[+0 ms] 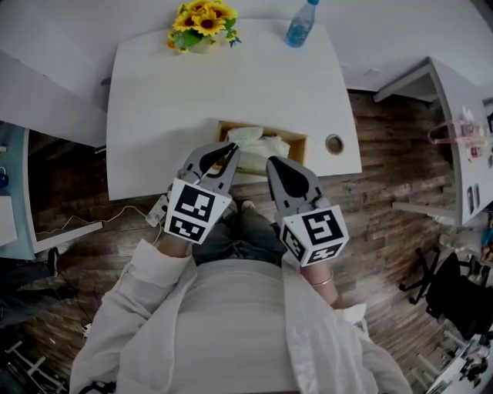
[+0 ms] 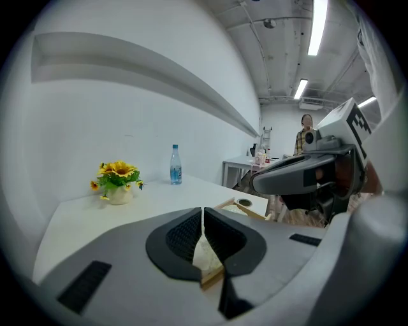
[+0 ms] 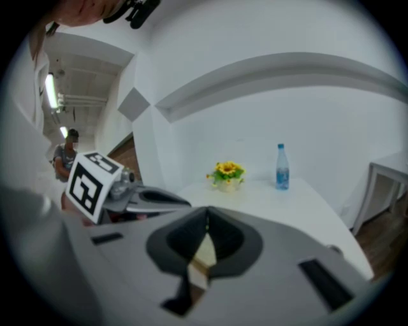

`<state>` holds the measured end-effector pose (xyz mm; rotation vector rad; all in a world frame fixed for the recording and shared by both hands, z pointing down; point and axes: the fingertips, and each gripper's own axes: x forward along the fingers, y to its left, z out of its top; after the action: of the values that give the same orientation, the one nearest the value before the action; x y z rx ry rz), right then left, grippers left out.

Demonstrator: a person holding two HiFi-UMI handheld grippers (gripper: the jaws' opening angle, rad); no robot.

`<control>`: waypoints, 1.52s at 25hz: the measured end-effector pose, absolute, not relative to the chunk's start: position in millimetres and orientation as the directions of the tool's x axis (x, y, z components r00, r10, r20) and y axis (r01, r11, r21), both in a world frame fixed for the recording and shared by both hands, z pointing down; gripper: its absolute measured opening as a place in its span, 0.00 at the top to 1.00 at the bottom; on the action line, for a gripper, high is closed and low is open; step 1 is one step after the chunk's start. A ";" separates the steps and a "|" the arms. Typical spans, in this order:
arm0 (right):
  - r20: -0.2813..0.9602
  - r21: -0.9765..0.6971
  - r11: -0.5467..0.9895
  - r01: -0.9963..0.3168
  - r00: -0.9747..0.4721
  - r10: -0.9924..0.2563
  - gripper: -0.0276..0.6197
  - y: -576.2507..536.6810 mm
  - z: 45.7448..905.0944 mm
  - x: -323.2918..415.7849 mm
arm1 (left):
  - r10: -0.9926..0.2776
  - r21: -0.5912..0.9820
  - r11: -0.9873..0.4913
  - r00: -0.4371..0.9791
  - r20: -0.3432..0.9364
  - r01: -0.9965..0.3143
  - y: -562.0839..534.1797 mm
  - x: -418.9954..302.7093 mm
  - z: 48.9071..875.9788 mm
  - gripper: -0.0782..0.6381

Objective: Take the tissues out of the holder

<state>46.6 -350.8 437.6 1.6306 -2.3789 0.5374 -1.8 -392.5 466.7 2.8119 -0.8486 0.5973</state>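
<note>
Though poised mid-frame with left gripper and right gripper both clenched empty, could nudge open wooden holder off white tabletop's lower edge, missing crumpled white tissues.

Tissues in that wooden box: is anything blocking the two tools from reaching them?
Nothing visible does. The tissues poke up uncovered from the holder; the left tool and right tool, both shut, are right beside it. Flowers and bottle stand at the far edge.
</note>
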 end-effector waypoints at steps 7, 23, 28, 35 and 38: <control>0.372 -0.215 0.352 -0.911 -0.410 -0.833 0.94 -354.3 434.8 49.7 | -0.502 0.007 -0.829 0.750 0.431 -0.559 -395.9 2.4 469.6 0.86; 0.398 -0.285 0.332 -0.899 -0.426 -0.812 0.94 -349.4 454.5 59.9 | -0.435 -0.066 -0.871 0.703 0.562 -0.486 -394.5 14.0 499.7 0.71; 0.397 -0.318 0.307 -0.897 -0.420 -0.816 0.94 -349.8 461.7 65.3 | -0.436 -0.122 -0.879 0.674 0.596 -0.460 -394.4 13.7 509.4 0.68; 0.409 -0.321 0.298 -0.899 -0.416 -0.812 0.94 -351.3 468.5 69.8 | -0.419 -0.191 -0.896 0.625 0.658 -0.400 -403.0 14.6 525.0 0.68; 0.413 -0.324 0.292 -0.900 -0.412 -0.812 0.94 -352.3 469.4 73.0 | -0.407 -0.199 -0.903 0.613 0.677 -0.380 -404.3 18.0 529.3 0.68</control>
<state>73.0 -352.3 469.4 1.5966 -2.3839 0.7732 18.0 -404.3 529.3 2.8537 -0.6961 1.2121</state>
